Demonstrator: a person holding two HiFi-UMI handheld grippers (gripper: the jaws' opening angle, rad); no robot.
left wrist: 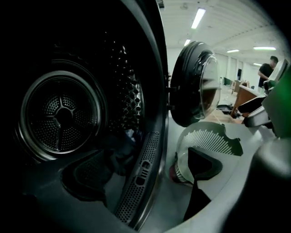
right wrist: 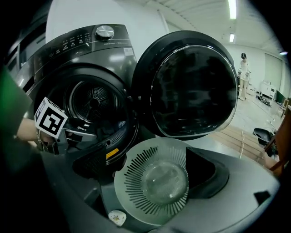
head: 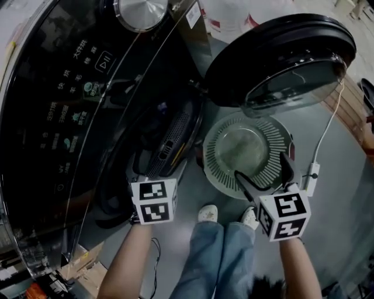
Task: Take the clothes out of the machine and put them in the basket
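Left gripper (head: 153,175) jaws stood wide apart, empty, at the machine (head: 70,87) mouth. Dark clothes (left wrist: 120,152) lay just inside the drum. Right gripper (head: 263,169) jaws were apart, empty, over the white basket (head: 216,169) below the open door (head: 280,52).

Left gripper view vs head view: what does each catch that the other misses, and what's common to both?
Left gripper view only: the drum's perforated back wall, dark clothes lying low inside the drum, ceiling lights and a distant person.
Head view only: the control panel, the knob and the wearer's legs.
Both: the open door, the slotted basket on the floor by the machine, and the perforated strip along the drum's lower rim.
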